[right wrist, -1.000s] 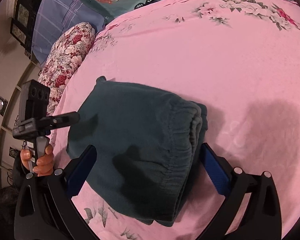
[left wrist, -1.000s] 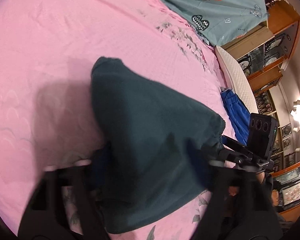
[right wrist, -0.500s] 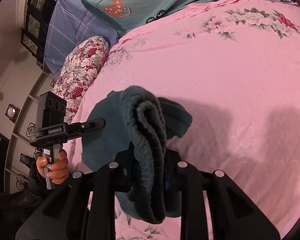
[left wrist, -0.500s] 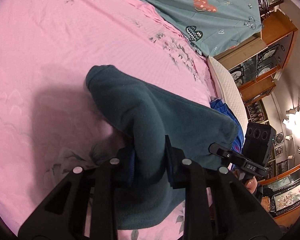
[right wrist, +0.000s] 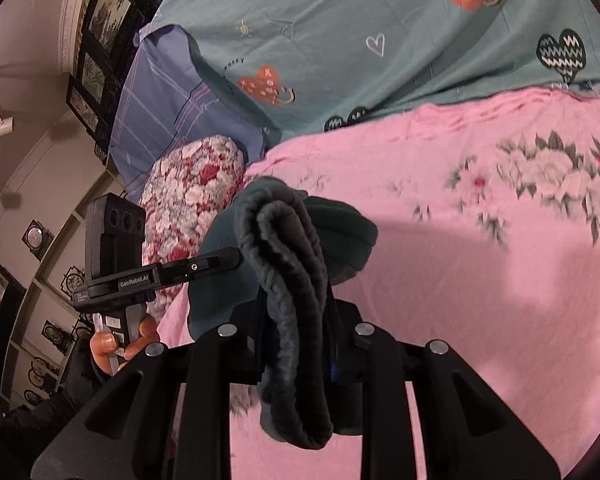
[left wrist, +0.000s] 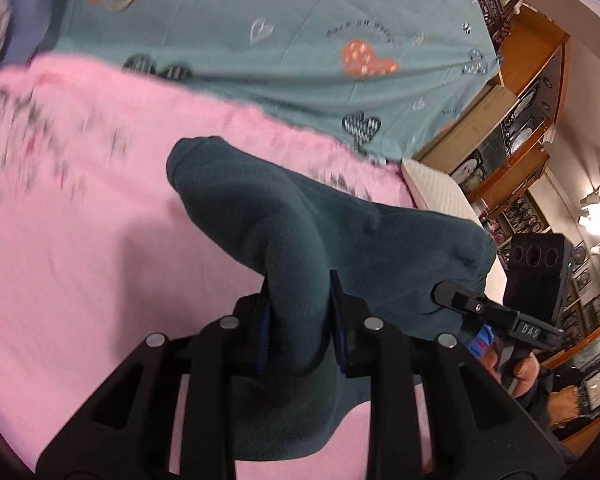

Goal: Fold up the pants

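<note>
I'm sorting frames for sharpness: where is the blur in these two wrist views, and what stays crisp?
Left wrist view: the pink bedsheet and its flower print smear with motion, while the dark teal pants clamped in the left gripper stay sharp. Right wrist view: milder smear on the sheet's flowers; the pants' waistband in the right gripper is crisp. Both views bend at the fisheye edges.

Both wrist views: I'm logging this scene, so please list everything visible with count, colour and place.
pants: one, dark teal, folded bundle clamped by both grippers above the pink sheet
pink sheet: one, pink with flowers, covering the bed
quilt: one, grey-green with hearts, beyond the sheet
floral pillow: one, red and white, bed edge
blue pillow: one, blue-purple, behind the floral pillow
white pillow: one, opposite edge
left gripper: black, shut on pants
right gripper: black, shut on pants
</note>
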Demonstrator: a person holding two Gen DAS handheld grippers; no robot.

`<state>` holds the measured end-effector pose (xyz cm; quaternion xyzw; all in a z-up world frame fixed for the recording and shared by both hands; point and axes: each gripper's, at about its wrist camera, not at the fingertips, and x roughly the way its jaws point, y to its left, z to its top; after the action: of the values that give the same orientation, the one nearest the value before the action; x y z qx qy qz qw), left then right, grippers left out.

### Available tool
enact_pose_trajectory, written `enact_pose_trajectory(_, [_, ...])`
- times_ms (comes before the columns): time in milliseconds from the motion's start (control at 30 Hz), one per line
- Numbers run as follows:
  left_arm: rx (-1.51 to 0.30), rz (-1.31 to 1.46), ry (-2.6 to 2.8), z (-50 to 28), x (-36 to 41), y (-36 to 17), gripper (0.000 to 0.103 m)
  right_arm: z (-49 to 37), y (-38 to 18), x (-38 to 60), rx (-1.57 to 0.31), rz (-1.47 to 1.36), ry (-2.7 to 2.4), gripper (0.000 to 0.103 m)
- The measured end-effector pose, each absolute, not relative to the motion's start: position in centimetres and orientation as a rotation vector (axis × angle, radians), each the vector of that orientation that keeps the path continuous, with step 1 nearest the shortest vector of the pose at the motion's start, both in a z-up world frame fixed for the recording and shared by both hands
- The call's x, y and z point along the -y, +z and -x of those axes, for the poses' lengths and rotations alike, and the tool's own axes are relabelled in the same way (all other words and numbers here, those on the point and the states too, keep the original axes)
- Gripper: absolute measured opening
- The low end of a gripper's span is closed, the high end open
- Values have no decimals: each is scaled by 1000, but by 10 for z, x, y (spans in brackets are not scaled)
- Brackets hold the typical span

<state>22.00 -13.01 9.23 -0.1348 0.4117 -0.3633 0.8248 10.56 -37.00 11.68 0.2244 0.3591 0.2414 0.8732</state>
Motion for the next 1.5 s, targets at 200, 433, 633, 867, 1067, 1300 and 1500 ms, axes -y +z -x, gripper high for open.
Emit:
enact_pose_trajectory(200, [-811, 268, -651, -353, 159, 103, 61, -251, 133, 392, -679, -445, 359, 51])
enact_pose_trajectory(433, [-1013, 335, -341, -438, 120, 9, 99, -321, 37, 432, -744, -438, -90, 86])
enact_pose_trajectory(633, [-942, 154, -328, -326, 103, 35, 100, -220, 52, 371, -760, -197, 5, 96])
enact_pose_trajectory(867, [-812, 25, -348, -158, 99, 66, 101, -75, 78, 317, -718, -80, 75, 102])
enact_pose_trajectory(1067, [-706, -8, -328, -48, 93, 82, 101, 19, 92, 310, -606, -100, -40, 102])
enact_pose_trajectory(1300, [-705, -54, -224, 4, 85, 65, 101, 73, 87, 308, -552, -92, -93, 102])
enact_pose_trajectory(1500, [-693, -51, -231, 19, 82, 68, 101, 92, 88, 306, -534, -113, -101, 102])
